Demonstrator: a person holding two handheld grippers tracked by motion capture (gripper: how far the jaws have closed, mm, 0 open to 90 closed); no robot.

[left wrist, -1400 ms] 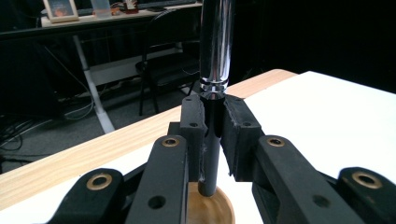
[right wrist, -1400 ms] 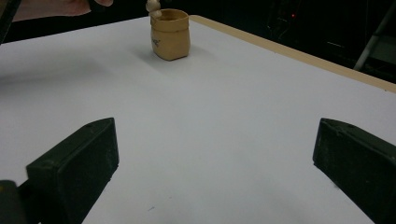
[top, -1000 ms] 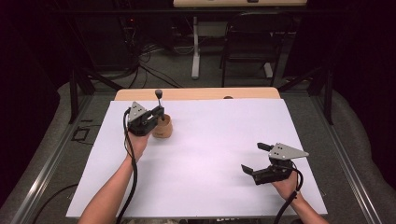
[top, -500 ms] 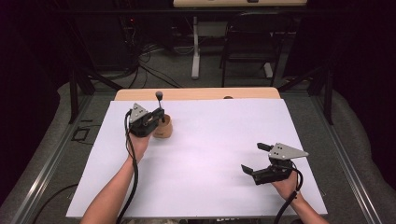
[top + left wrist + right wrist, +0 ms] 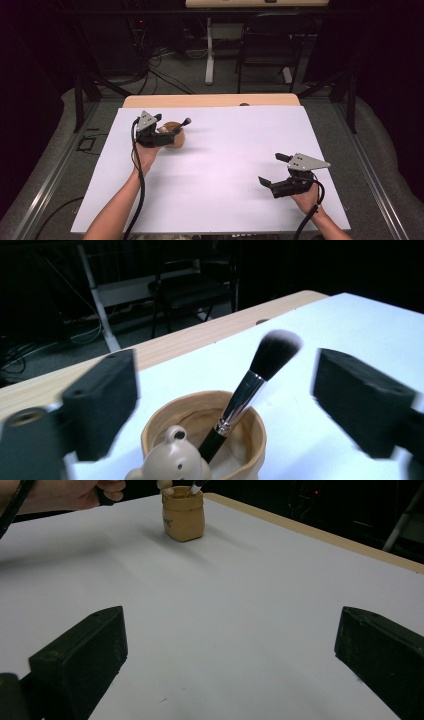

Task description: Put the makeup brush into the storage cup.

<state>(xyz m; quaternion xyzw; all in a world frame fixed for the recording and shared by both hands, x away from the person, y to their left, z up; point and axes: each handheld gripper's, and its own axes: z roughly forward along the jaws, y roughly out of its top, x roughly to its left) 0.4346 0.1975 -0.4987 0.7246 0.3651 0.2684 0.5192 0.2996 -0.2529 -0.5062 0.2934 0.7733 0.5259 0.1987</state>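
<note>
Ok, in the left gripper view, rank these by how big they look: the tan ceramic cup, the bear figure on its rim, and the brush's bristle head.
1. Tan ceramic cup, largest.
2. Small tan bear figure on the rim, cut off by the frame's bottom edge.
3. Dark white-tipped bristle head of the makeup brush, smallest, though close to the bear; the bear sits nearer the camera, so that order is unsure.

My high view looks forward and down over the whole table (image 5: 215,200). My left gripper view sits close behind the left gripper (image 5: 225,405), just above the cup (image 5: 200,430). My right gripper view looks across from the right gripper (image 5: 230,670); it shares that cup (image 5: 183,517), well off.
</note>
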